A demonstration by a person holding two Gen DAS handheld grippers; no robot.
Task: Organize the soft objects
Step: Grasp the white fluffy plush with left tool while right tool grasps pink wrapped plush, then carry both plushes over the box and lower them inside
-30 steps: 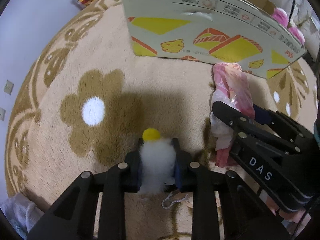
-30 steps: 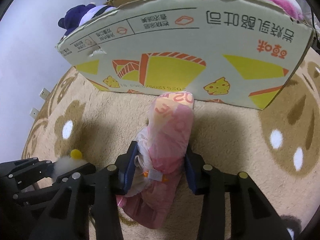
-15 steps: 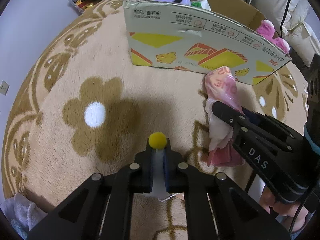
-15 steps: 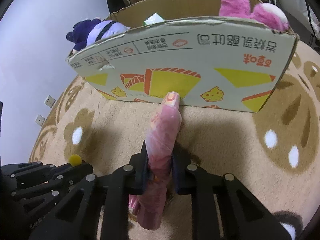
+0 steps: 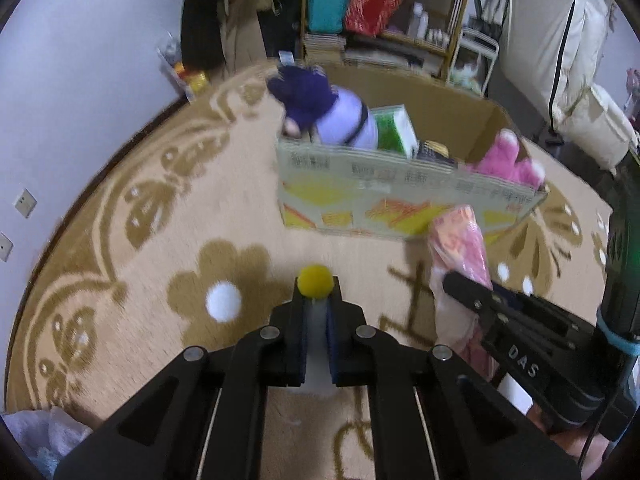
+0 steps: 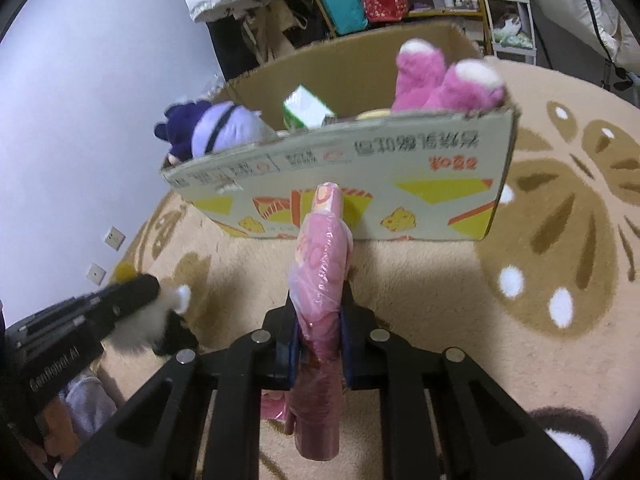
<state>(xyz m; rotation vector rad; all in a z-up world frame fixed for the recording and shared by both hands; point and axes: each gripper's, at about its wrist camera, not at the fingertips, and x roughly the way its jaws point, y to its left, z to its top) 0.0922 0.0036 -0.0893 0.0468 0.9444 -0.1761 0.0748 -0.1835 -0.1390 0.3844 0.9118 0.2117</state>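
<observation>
My left gripper (image 5: 316, 312) is shut on a small white fluffy toy with a yellow pom-pom (image 5: 315, 280), held above the rug. My right gripper (image 6: 320, 320) is shut on a pink plastic-wrapped soft package (image 6: 320, 264), also lifted; it shows in the left wrist view (image 5: 460, 248) too. Ahead stands an open cardboard box (image 5: 400, 208) (image 6: 360, 200) holding a purple plush (image 5: 332, 116) (image 6: 216, 132), a pink plush (image 5: 508, 160) (image 6: 440, 76) and a green-white pack (image 5: 396, 128) (image 6: 308, 110). The left gripper with its toy appears at the left of the right wrist view (image 6: 120, 304).
A beige rug with brown flower patterns (image 5: 160, 220) covers the floor. Shelves with bags and bottles (image 5: 380, 12) stand behind the box. A white wall (image 5: 80, 60) is on the left. A pale cloth (image 5: 36, 436) lies at the lower left.
Both grippers closed on their items and rose from the rug, so the box's contents and the room behind came into view.
</observation>
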